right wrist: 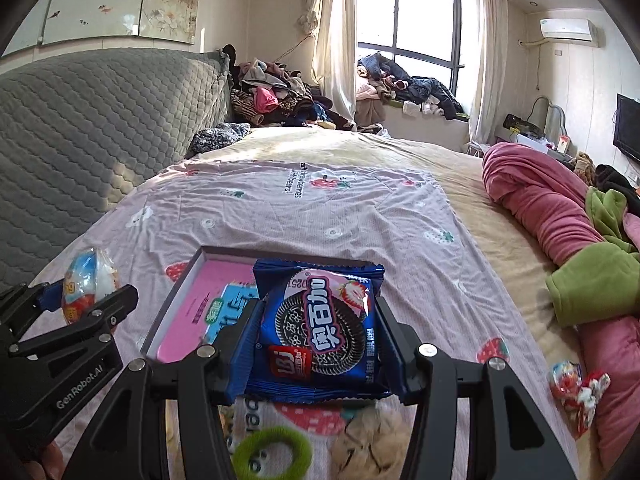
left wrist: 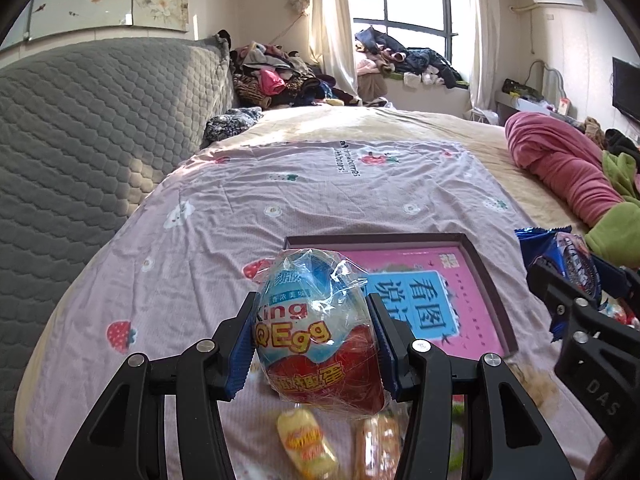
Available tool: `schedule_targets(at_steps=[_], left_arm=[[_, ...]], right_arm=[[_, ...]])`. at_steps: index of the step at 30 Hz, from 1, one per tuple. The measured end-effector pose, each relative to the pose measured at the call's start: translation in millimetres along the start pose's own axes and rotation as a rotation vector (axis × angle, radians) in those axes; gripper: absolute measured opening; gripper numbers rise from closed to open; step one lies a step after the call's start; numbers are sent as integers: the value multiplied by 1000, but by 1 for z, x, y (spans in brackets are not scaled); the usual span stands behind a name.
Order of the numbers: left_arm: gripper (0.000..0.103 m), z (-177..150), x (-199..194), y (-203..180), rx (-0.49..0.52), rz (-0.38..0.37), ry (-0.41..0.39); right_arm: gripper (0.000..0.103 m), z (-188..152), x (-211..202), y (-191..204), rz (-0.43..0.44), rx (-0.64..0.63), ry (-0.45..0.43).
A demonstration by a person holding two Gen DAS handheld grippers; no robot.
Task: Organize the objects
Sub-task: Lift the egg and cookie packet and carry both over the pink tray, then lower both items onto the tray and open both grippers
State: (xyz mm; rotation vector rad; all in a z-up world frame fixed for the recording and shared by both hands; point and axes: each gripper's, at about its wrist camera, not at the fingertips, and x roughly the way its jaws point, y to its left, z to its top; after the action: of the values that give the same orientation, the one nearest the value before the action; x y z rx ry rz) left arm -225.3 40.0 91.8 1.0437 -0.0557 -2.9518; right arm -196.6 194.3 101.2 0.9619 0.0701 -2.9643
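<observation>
Your left claw [left wrist: 316, 344] is raised over the bed [left wrist: 240, 200], clamped on one wrapped toy egg [left wrist: 316, 332]. Your right claw [right wrist: 318, 344], level beside it, grips one blue cookie packet [right wrist: 320, 332]. One shallow box [left wrist: 496, 292] lies just beyond both. Two small sweets [left wrist: 306, 442] lie below the egg.

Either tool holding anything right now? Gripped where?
Left tool clamps the plastic-wrapped blue-and-red toy egg across its sides. Right tool clamps the blue sandwich-cookie packet by its left and right edges.
</observation>
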Motion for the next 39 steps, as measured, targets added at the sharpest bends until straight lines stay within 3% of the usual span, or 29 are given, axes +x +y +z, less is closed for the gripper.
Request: schedule_targets(at_steps=[13,23,34,39], left_arm=[[54,29,75,-4,4,-8,30],[54,31,149,-29,39,-54,142],[54,31,217,-32,74,-13,232],[54,29,231,-34,81,-8,245]], right_arm=[[54,21,64,-4,39,-11,33],[54,18,143,-8,25,-27,168],[54,5,210,-14,28,-10,301],[54,6,223,-13,21,-21,311]])
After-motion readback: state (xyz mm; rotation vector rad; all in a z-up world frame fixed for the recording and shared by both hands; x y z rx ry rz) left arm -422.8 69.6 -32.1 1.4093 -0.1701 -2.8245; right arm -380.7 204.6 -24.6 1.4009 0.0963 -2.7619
